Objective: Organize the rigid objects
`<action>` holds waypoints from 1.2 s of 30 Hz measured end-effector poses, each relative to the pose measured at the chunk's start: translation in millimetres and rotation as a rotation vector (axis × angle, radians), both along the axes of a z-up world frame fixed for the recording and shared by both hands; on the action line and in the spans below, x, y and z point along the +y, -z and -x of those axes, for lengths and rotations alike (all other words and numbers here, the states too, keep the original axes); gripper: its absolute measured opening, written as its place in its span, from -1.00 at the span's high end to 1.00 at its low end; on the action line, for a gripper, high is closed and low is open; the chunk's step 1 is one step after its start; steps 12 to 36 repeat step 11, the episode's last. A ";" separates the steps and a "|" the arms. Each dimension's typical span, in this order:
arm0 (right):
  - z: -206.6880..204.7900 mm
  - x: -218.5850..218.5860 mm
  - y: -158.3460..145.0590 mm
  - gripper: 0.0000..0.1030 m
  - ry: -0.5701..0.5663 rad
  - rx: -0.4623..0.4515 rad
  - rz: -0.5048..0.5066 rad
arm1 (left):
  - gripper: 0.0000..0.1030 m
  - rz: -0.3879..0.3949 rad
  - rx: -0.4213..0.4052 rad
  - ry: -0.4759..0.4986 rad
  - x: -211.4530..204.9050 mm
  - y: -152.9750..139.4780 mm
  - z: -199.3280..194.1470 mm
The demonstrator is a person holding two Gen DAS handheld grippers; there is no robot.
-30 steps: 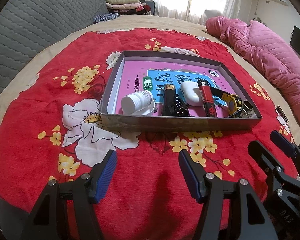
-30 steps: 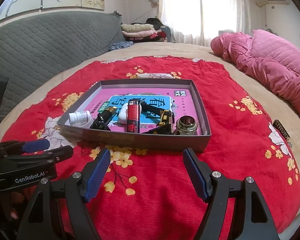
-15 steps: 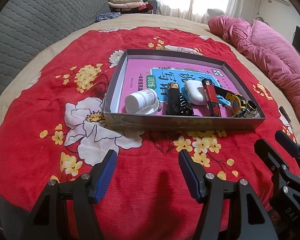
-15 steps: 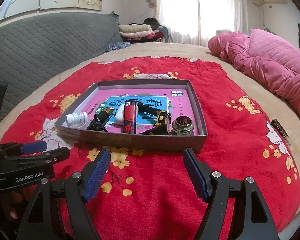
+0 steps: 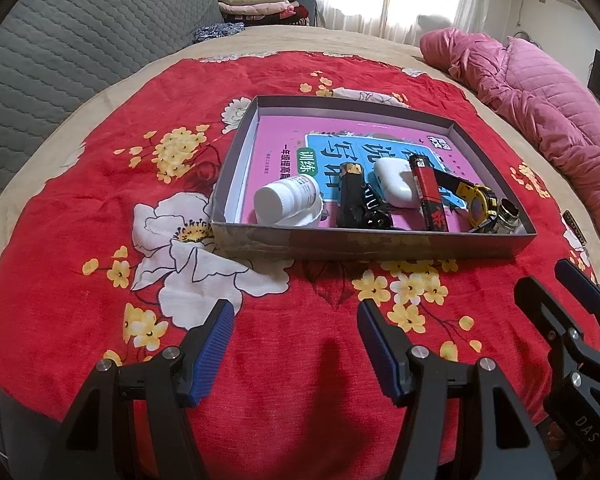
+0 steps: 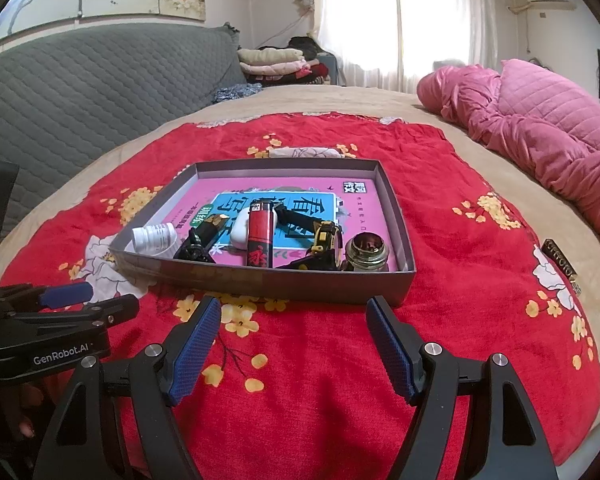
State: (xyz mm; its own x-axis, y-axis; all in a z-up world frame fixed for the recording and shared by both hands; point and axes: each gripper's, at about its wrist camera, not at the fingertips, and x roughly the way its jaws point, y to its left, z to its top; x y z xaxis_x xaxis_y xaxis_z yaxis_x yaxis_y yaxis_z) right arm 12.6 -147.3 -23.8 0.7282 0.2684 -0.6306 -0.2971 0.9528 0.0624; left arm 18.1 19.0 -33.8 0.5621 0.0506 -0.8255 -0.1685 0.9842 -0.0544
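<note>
I hold both black, blue-padded grippers, left point(image 5: 292, 334) and right point(image 6: 294, 332), spread wide and empty before the shallow grey cardboard tray point(image 6: 260, 278).

A shallow box point(image 5: 372, 245) sits on a blanket point(image 5: 100, 216) spread over the bed point(image 6: 440, 120). A book point(image 5: 284, 140) lies flat in the box, and the small things lie on it in a row along the near wall: from left to right a pill bottle point(image 5: 286, 199), a folded tool point(image 5: 354, 196), an earbud case point(image 5: 394, 181), a lighter point(image 5: 428, 192), a watch point(image 5: 478, 204) and a metal jar point(image 5: 508, 216). A quilt point(image 6: 540, 128) lies at the far right of the bed, a headboard point(image 6: 80, 92) to the left, folded clothes point(image 6: 276, 62) beyond. Both claws, left claw point(image 5: 292, 340) and right claw point(image 6: 294, 344), hang near, before the box.
</note>
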 end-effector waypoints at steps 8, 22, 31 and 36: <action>-0.4 -0.4 0.4 -0.48 0.001 0.002 -0.001 | -0.23 -0.007 0.004 -0.005 0.8 0.8 -0.6; -1.0 -1.5 0.5 -0.48 0.008 0.003 -0.003 | -0.23 -0.010 0.000 -0.008 3.2 0.8 -1.6; -1.0 -1.5 0.5 -0.48 0.008 0.003 -0.003 | -0.23 -0.010 0.000 -0.008 3.2 0.8 -1.6; -1.0 -1.5 0.5 -0.48 0.008 0.003 -0.003 | -0.23 -0.010 0.000 -0.008 3.2 0.8 -1.6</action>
